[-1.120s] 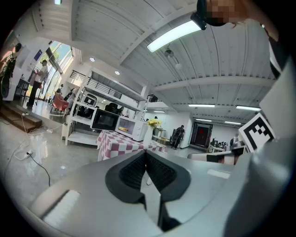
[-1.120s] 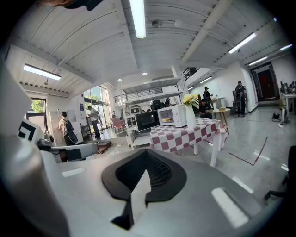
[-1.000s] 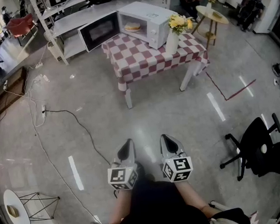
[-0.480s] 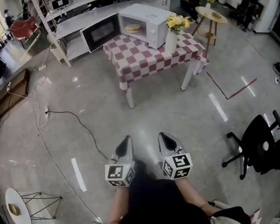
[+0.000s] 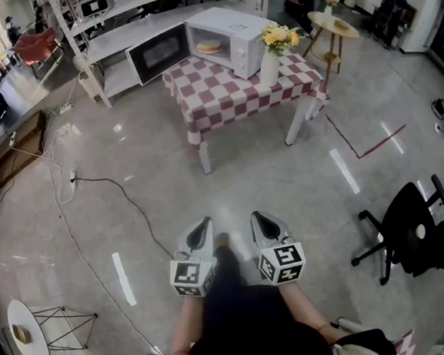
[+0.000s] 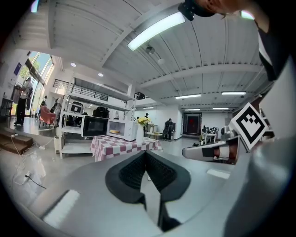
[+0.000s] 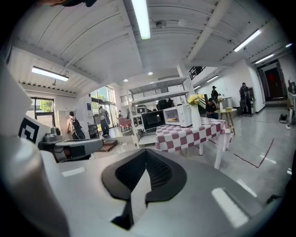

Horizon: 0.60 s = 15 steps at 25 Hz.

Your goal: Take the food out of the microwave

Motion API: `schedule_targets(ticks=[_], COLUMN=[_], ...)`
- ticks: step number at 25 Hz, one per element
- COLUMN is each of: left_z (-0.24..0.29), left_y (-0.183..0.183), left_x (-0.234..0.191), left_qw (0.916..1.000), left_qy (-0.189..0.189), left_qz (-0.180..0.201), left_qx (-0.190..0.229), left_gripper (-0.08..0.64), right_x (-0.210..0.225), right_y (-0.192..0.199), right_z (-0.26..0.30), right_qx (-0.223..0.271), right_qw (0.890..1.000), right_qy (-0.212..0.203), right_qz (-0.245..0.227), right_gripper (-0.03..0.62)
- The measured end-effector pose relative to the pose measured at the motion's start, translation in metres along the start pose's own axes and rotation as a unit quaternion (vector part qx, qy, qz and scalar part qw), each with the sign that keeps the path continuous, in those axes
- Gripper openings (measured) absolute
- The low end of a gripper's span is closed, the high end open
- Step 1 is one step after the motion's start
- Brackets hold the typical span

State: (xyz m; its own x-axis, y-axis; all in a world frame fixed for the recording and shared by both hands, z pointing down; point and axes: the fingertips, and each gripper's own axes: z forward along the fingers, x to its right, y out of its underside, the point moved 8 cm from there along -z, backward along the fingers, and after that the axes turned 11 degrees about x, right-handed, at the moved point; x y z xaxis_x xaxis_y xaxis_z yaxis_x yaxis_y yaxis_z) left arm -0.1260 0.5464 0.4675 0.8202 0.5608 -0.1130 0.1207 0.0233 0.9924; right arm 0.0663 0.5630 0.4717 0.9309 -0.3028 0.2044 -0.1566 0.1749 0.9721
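The food [image 5: 210,46] is sitting inside the white microwave [image 5: 241,24], whose door [image 5: 161,53] is swung open. It's up on the checkered tabletop [image 5: 230,89] beside a vase of yellow flowers [image 5: 273,51]. The left gripper [image 5: 202,229] and right gripper [image 5: 263,222] are well away over the floor, fingers pressed together on nothing.

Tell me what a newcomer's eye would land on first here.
The table in its red-and-white checked cloth stands out at the top of the head view, bearing a white microwave with its door open, food inside and a vase of yellow flowers beside it. Near the bottom, the left gripper and right gripper sit side by side, both shut and empty, well short of the table.
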Motion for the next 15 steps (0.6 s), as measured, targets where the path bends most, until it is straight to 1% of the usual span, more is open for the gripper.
schedule_targets(ticks=[2,6,12,15], left_z=[0.005,0.017,0.035,0.044], left_y=[-0.001,-0.003,-0.006,-0.005], left_x=[-0.002,-0.009,-0.025,-0.031], left_qw=[1.0,0.9998,0.9999,1.0], left_qy=[0.004,0.001,-0.001,0.0], left_qz=[0.004,0.017,0.015,0.006], left_qx=[0.0,-0.005,0.002,0.001], left_gripper=[0.009,0.009,0.009,0.009], right_x=[0.001,0.006,0.013,0.015], right_y=[0.0,-0.003,-0.01,-0.013], right_z=[0.004,0.017,0.039,0.05], right_qx=[0.0,-0.003,0.006,0.007], right_qw=[1.0,1.0,0.999,0.999], right_qy=[-0.002,-0.011,-0.028,-0.038], right_qz=[-0.005,-0.012,-0.019,-0.019], right_gripper=[0.002,0.002,0.002,0.0])
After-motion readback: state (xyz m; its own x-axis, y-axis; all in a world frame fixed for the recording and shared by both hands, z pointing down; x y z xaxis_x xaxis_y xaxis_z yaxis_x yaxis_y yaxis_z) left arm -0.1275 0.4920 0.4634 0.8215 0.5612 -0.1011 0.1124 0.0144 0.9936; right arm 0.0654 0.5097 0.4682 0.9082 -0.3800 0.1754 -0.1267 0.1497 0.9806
